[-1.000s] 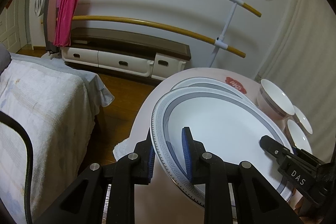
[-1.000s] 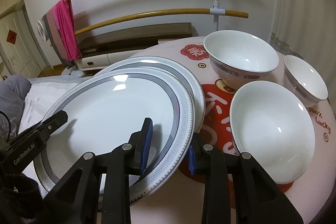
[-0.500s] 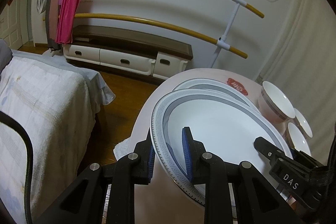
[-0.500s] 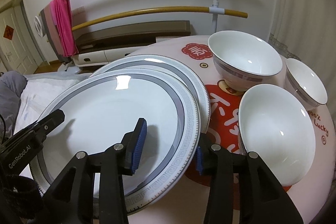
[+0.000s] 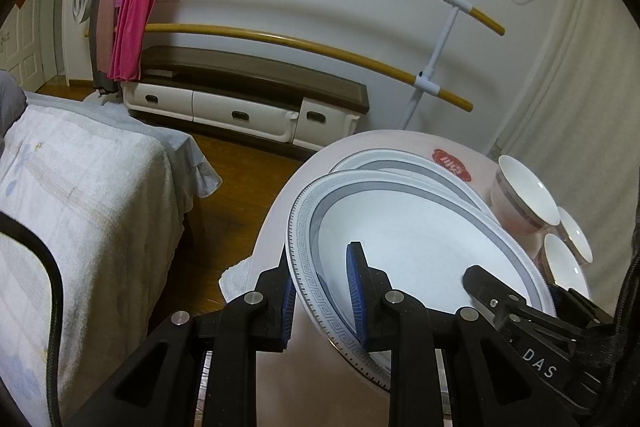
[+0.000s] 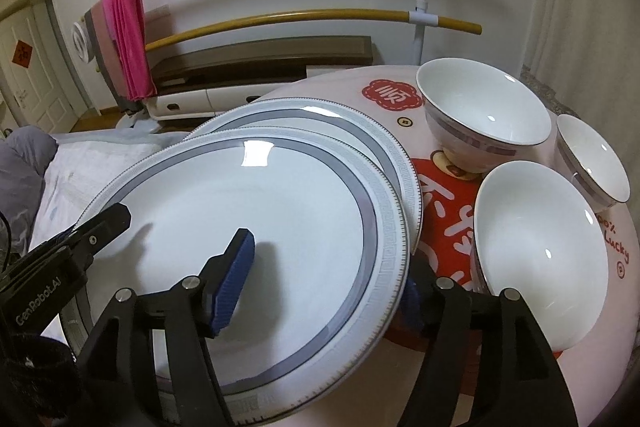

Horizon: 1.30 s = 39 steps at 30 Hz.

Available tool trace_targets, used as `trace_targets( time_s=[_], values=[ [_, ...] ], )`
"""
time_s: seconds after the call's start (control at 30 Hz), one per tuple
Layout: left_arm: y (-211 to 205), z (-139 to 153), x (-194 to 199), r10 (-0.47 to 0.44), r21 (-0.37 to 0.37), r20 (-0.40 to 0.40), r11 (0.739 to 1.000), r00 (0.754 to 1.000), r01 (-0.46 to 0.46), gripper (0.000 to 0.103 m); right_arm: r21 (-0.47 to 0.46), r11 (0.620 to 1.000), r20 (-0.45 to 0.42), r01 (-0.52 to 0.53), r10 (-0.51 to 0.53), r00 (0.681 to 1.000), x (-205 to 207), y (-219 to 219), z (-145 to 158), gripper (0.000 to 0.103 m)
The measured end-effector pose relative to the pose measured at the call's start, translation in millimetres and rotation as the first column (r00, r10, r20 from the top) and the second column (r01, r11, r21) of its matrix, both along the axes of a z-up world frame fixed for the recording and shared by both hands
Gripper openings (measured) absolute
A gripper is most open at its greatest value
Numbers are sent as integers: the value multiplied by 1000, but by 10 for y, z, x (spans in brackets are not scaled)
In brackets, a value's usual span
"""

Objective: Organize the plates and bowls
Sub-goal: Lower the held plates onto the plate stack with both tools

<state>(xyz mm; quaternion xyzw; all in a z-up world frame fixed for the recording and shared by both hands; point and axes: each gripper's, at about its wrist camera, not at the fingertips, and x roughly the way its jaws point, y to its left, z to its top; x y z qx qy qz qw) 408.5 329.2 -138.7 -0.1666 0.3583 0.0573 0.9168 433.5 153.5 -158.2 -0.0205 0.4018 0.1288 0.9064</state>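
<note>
- Nearest you, your left gripper point(image 5: 322, 291) has its fingers clenched on the near-left rim of the top plate point(image 5: 416, 259), one blue pad above the rim, one below.
- Your right gripper point(image 6: 320, 287) straddles the opposite rim of that same plate point(image 6: 256, 227); its fingers look spread wider than the rim, one pad hovering over the white well, so I'd call that side released.
- The plate is glazed ceramic, shallow and round, with a grey band and key-pattern border: slippery, so I'd close the right side before carrying weight.
- It hangs tilted over the second plate point(image 6: 360, 123), which lies flat on the worktop point(image 6: 440, 211); level it and centre it, then lower gently.
- Further right, three white bowls point(image 6: 536, 259) sit close together; keep the rim off them.
</note>
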Motion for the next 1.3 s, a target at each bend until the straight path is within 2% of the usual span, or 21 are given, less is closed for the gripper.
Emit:
trace_targets(
  time_s=[0.07,0.43,0.77,1.03,1.3],
  values=[
    [12,14,-16,2,-3,1,1000,1000,-2,20,3,1000,-2,-10,10,1000,2,15,-8,75],
    [4,53,-104,9,-16,9,1000,1000,-9,20,2,1000,-7,-26,26,1000,-1,76,-22,83],
    [68,17,-26,-8,-11,16,1000,1000,9,19,22,999,-13,-34,34,999,22,103,-41,82],
    [119,-1,107,-19,-3,16,1000,1000,19,16,74,996,-39,-50,53,998,70,102,-77,82],
    [149,-19,191,-18,1,20,1000,1000,18,15,104,994,-23,-46,49,999,56,89,-99,81]
  ],
)
